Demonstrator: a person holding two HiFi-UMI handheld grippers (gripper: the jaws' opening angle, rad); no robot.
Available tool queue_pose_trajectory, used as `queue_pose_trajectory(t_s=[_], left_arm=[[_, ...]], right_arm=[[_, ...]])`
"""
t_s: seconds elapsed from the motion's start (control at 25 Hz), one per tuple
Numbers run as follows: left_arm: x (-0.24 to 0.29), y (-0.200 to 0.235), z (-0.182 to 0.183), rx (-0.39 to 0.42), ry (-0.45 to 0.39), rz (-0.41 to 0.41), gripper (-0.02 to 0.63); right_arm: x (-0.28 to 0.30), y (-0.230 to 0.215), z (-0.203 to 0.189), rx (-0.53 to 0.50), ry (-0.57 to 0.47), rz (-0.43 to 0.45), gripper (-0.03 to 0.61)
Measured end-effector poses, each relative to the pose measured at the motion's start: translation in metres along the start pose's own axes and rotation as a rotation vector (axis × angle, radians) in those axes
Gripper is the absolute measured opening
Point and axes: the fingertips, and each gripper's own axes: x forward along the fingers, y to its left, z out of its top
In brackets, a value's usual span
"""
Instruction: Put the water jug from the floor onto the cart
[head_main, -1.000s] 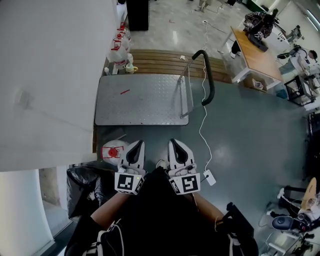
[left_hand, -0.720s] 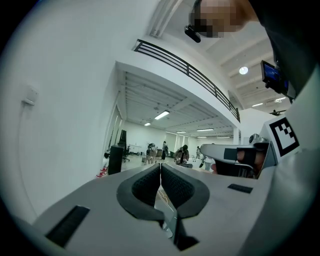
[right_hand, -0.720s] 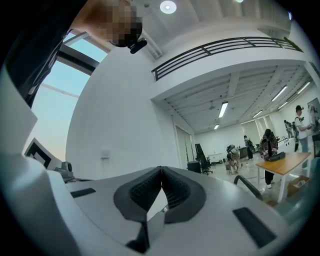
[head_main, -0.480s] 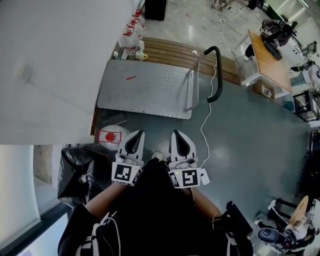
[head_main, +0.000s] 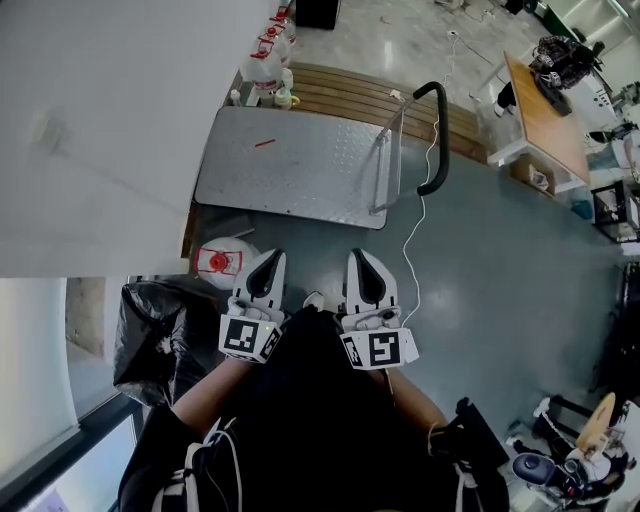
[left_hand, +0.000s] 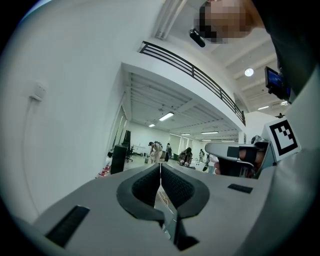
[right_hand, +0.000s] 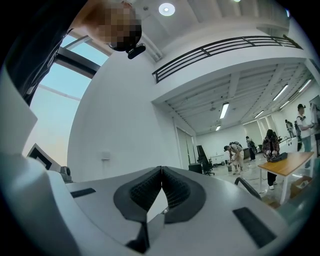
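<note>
The water jug (head_main: 218, 263), clear with a red cap, stands on the floor just left of my left gripper (head_main: 267, 258). Beyond it lies the cart (head_main: 290, 165), a grey metal platform with a black handle (head_main: 436, 140) at its right end; its deck is bare but for a small red mark. My left gripper (left_hand: 160, 168) is shut with nothing in it. My right gripper (head_main: 361, 258) hangs beside it, also shut and empty (right_hand: 161, 172). Both point level, held close in front of the person's body.
A black rubbish bag (head_main: 150, 340) lies left of the person, under a white wall. More jugs (head_main: 270, 55) stand past the cart's far left corner by wooden boards (head_main: 340, 92). A white cable (head_main: 410, 255) runs across the floor. A wooden table (head_main: 545, 110) stands far right.
The head view has swung, so the cart and jug sit higher and turned in the picture. Both grippers stay shut, side by side, hardly moved.
</note>
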Motion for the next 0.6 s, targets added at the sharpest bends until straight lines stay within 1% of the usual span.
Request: queue_pose_trajectory(t_s=[0.32,0.44,0.6], left_arm=[[0.003,-0.018,-0.008,0.012,-0.002,-0.013,0.018],[0.0,-0.017,-0.021,0.012,0.031,-0.007,0.018],[0.001,-0.023,-0.033,-0.021,0.086,-0.026,0.018]], right_arm=[[-0.006,-0.01,-0.008,0.018,0.034,0.029,0.014],[-0.008,-0.012,-0.015,0.035,0.042,0.034,0.014],[-0.006,-0.017,-0.022,0.07,0.055,0.032,0.014]])
